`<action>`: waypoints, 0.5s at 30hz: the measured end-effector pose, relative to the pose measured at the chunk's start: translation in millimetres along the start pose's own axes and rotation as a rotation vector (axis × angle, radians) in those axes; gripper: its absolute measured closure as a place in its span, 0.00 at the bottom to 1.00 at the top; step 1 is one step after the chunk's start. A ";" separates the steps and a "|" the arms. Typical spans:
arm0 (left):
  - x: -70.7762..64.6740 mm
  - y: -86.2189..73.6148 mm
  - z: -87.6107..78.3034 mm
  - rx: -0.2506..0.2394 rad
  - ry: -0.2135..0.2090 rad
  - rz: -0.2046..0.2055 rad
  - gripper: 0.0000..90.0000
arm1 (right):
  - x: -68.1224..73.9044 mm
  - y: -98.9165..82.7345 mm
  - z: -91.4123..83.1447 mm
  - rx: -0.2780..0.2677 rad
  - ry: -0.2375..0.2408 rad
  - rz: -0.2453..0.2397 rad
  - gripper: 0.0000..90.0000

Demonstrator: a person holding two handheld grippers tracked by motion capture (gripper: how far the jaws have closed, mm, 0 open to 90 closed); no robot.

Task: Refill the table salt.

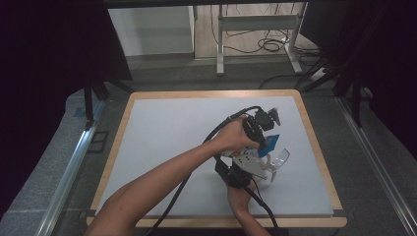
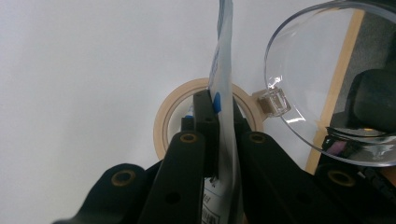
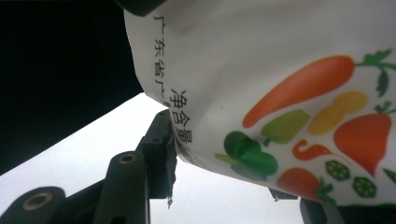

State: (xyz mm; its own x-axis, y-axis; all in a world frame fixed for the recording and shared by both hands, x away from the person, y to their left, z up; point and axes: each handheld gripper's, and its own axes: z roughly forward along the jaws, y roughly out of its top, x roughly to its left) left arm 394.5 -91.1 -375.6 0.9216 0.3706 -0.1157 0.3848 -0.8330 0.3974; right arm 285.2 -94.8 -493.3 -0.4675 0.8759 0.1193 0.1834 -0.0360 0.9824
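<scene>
My left gripper (image 1: 264, 140) (image 2: 219, 100) is shut on a thin white and blue packet (image 1: 272, 143) (image 2: 224, 60), which stands edge-on between its jaws. The packet (image 3: 280, 70) has vegetables and printed characters on its face. It hangs just over my right gripper (image 3: 224, 168), with its lower corner against the left jaw. The right gripper (image 1: 270, 169) sits just below the left one, jaws partly apart, holding a clear plastic cup (image 1: 281, 158) (image 2: 317, 70) tilted above the table. A roll of beige tape (image 2: 163, 121) lies on the mat under the left jaws.
A white mat (image 1: 172, 137) covers the wood-edged table (image 1: 314, 147); both hands work near its right side. Beyond the far edge stand a metal table frame (image 1: 255, 22) and loose cables (image 1: 273, 45). Metal rails (image 1: 74, 162) run along both sides.
</scene>
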 end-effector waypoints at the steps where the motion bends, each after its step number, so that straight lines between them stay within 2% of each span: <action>1: 0.0 0.0 0.0 0.000 0.000 0.001 1.00 | 0.1 -0.1 0.1 -0.003 -0.002 -0.001 0.58; 13: -0.5 0.8 0.3 0.002 0.001 0.004 1.00 | -0.6 0.1 0.2 -0.006 -0.003 -0.002 0.58; 15: -1.4 0.9 0.5 -0.008 -0.001 -0.006 1.00 | -0.8 0.4 0.1 -0.006 -0.002 -0.005 0.58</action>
State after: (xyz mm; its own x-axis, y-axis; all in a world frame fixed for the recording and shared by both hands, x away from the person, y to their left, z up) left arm 393.6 -92.5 -375.6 0.9192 0.3754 -0.1188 0.3902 -0.8275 0.4037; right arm 285.7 -95.5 -493.1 -0.4667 0.8769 0.1146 0.1761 -0.0348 0.9838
